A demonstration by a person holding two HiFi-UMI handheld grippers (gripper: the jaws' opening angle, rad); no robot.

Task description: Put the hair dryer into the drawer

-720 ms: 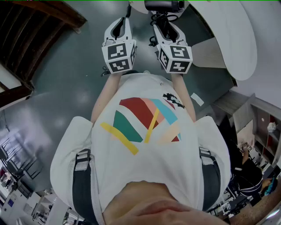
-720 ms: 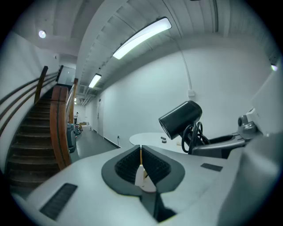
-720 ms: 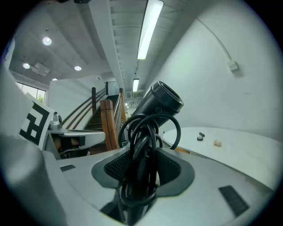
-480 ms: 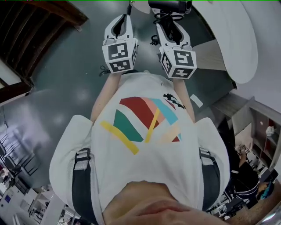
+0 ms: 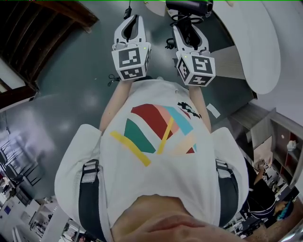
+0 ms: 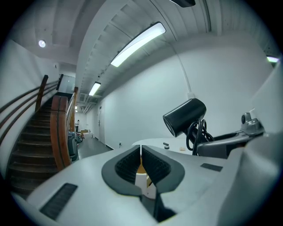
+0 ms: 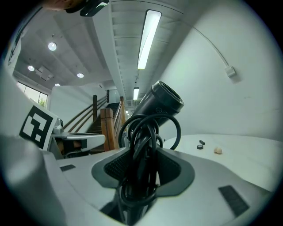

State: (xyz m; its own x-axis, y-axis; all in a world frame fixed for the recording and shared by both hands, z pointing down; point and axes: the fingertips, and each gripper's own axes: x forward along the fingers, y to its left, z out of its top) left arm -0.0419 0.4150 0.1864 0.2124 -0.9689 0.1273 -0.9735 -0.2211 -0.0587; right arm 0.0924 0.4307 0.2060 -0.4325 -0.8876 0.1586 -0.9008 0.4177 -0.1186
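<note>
The black hair dryer [image 7: 161, 102] sticks up out of my right gripper [image 7: 141, 170], which is shut on its handle and the black cord [image 7: 143, 145] wound round it. In the head view the hair dryer [image 5: 188, 5] sits at the top edge, just beyond the right gripper [image 5: 188, 29]. My left gripper [image 6: 140, 164] is shut with nothing between its pads, and it is held level beside the right one [image 5: 132, 21]. In the left gripper view the hair dryer [image 6: 183, 117] shows to the right. No drawer can be made out for certain.
A round white table [image 7: 247, 152] lies ahead on the right, with small bits [image 7: 201, 145] on it. A wooden staircase [image 6: 31, 145] rises at the left. Grey floor [image 5: 71, 80] lies below, and shelving [image 5: 279, 137] stands at the right.
In the head view both grippers have drifted a little to the right, the right one carrying the hair dryer. The grip looks the same.
</note>
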